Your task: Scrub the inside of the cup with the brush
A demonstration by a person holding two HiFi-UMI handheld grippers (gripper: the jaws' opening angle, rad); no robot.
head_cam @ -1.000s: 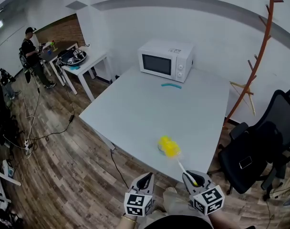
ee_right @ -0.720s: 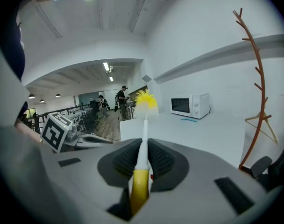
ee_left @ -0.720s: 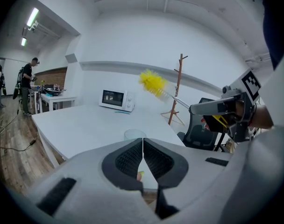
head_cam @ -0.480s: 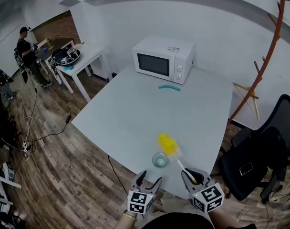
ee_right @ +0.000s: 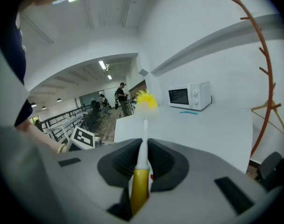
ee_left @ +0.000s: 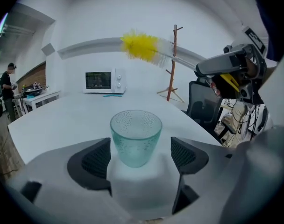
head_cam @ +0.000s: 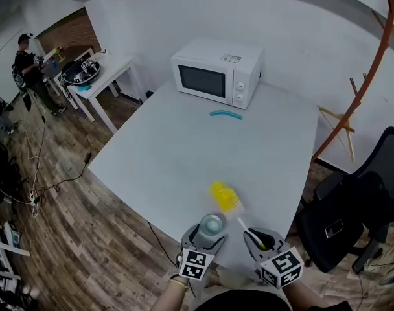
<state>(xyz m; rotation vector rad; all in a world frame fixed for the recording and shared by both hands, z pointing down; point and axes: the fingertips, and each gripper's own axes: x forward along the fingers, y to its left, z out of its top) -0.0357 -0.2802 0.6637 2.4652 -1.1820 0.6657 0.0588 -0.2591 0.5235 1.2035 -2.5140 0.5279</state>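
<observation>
Spreading just now, left gripper (head_cam: 205, 238) has come astride the cup (ee_left: 135, 134) at the table's (head_cam: 151, 167) near edge, not yet gripping; right gripper (ee_right: 143, 150) pinches brush (head_cam: 224, 196).

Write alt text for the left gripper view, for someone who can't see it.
A clear green glass cup stands upright on a white table between the left gripper's jaws, which have just been opening and do not touch it. At upper right, the right gripper holds a brush with a yellow head; a microwave sits far behind.
</observation>
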